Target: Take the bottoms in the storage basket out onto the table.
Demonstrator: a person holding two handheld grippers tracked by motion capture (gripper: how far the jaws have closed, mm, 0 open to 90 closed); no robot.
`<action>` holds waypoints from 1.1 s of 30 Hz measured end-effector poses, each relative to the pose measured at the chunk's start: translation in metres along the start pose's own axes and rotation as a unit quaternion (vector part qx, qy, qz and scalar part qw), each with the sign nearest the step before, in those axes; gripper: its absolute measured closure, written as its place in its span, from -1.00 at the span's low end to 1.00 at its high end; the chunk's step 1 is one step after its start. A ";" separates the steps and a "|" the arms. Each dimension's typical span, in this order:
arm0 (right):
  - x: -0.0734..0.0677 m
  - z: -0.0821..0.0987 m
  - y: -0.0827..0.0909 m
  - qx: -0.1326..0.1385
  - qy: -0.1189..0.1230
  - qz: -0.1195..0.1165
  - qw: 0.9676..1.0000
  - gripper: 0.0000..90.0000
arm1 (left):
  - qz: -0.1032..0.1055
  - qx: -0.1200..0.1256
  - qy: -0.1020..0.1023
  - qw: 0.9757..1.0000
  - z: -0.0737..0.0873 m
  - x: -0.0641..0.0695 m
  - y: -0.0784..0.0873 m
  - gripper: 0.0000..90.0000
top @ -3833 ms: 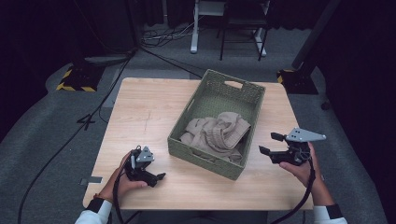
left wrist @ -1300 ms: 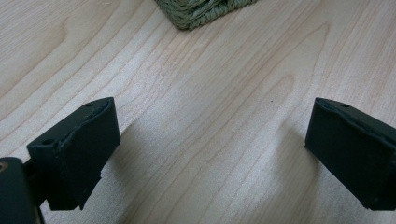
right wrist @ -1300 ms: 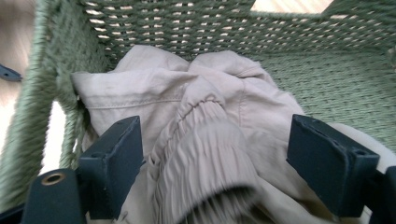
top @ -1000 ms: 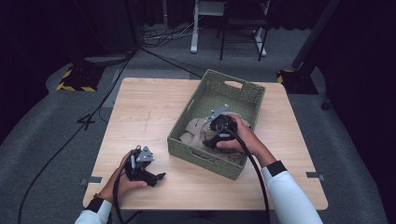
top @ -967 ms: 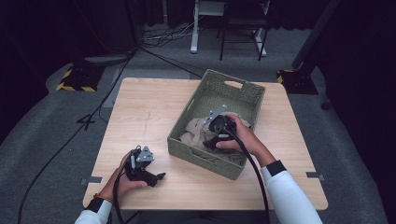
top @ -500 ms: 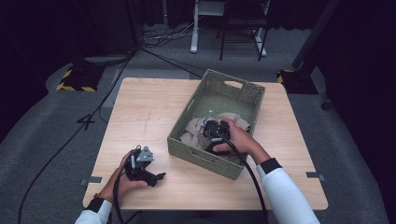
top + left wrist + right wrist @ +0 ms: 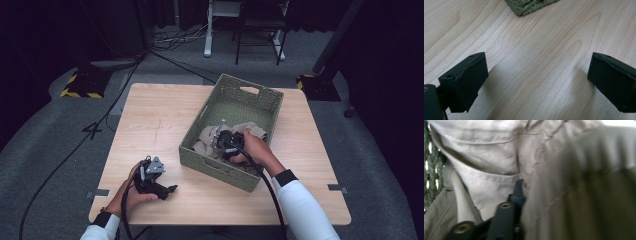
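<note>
A crumpled beige garment lies in a green woven basket on the wooden table. My right gripper reaches down into the basket on top of the garment. In the right gripper view its jaws have just been closing, and folds of the beige garment are bunched between them, so my right gripper is shut on the cloth; one jaw is buried under it. My left gripper rests on the table near the front left, open, with bare wood between the jaws of my left gripper.
The basket's near corner shows ahead of the left jaws. The basket's woven wall stands at the left of the cloth. Around the table are grey floor, cables and a dark stand behind the back right corner.
The right hand came from the table's right edge into the basket and sank a little onto the garment; its jaws drew in on the cloth. The left hand stayed put.
</note>
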State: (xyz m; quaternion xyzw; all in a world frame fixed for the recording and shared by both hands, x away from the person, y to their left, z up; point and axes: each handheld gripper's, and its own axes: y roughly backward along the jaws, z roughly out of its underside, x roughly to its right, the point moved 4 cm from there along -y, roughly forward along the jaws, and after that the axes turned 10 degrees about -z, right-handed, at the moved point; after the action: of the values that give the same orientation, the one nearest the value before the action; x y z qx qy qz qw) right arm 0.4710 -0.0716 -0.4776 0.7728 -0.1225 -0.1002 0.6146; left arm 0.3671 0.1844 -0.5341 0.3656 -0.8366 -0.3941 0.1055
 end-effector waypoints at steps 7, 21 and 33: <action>-0.001 -0.001 0.014 0.063 0.010 0.018 0.998 0.77 | 0.000 0.000 0.000 1.000 0.000 0.000 0.000 -0.92; 0.003 0.006 0.064 0.254 -0.022 0.056 0.965 0.79 | 0.000 0.000 0.001 1.000 0.000 0.000 0.000 -0.92; 0.003 0.028 0.127 0.355 -0.030 0.091 0.930 0.80 | -0.003 0.000 0.003 1.000 0.000 0.000 0.000 -0.92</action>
State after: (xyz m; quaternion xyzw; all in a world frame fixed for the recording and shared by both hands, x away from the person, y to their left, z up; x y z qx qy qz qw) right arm 0.4574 -0.1254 -0.3598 0.9226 -0.2382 -0.0167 0.3030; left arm 0.3677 0.1844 -0.5339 0.3691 -0.8354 -0.3932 0.1064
